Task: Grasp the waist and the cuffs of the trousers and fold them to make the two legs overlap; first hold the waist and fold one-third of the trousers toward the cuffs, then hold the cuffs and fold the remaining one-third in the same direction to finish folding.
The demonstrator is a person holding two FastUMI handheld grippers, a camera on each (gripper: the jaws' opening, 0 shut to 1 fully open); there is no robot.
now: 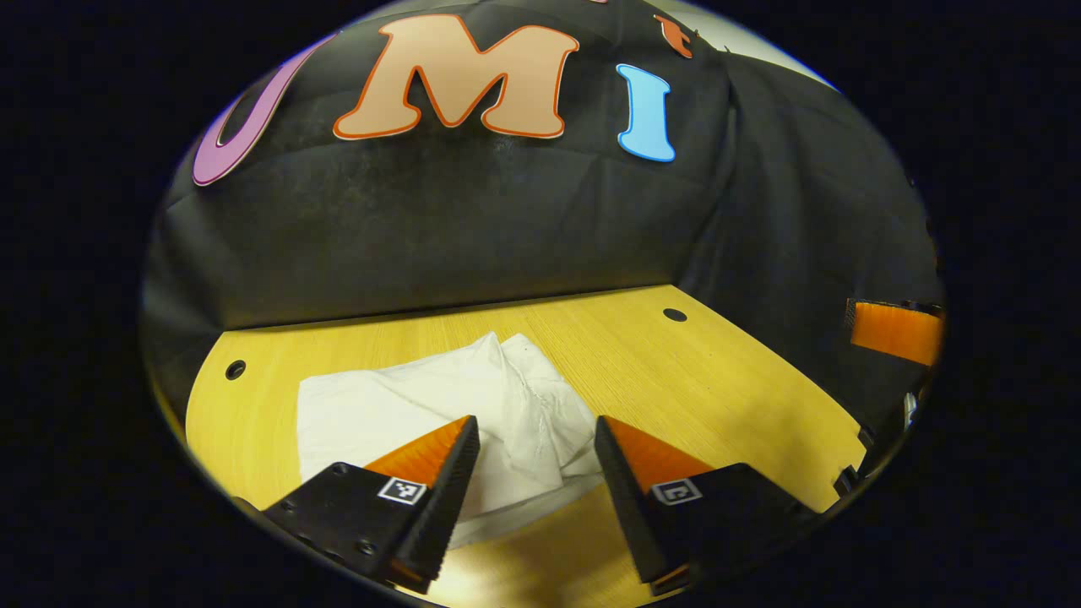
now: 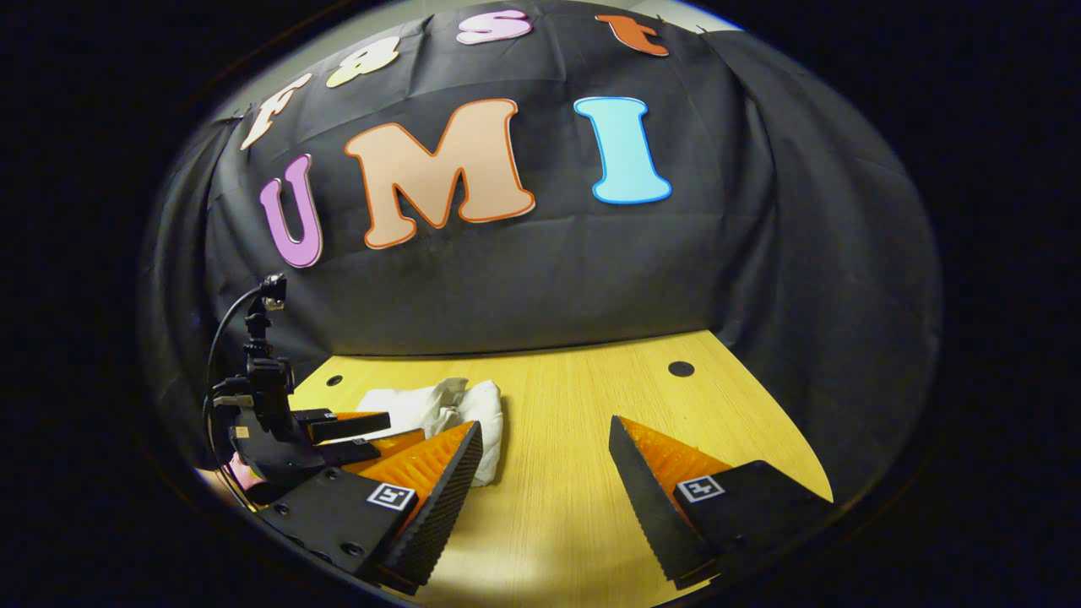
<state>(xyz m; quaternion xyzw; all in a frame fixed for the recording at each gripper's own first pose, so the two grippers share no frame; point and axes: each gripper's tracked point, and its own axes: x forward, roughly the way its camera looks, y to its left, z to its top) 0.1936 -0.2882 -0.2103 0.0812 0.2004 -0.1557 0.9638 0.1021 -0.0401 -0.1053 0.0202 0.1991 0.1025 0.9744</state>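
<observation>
Left gripper [image 1: 536, 447] hovered spread wide, nothing pinched, white trousers [image 1: 439, 414] bunched on wooden table [image 1: 718, 380] just ahead; right gripper [image 2: 545, 456] also gaped empty, trousers off to its left

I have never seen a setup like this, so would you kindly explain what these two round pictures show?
A person holds two hand-held grippers, each with a camera looking along its own two fingers. In the left gripper view, the left gripper hangs open above folded white trousers on a wooden table. In the right gripper view, the right gripper is open over bare table; the left gripper appears farther off, beside the trousers. Nothing is held. Black cloth forms the booth's wall.
</observation>
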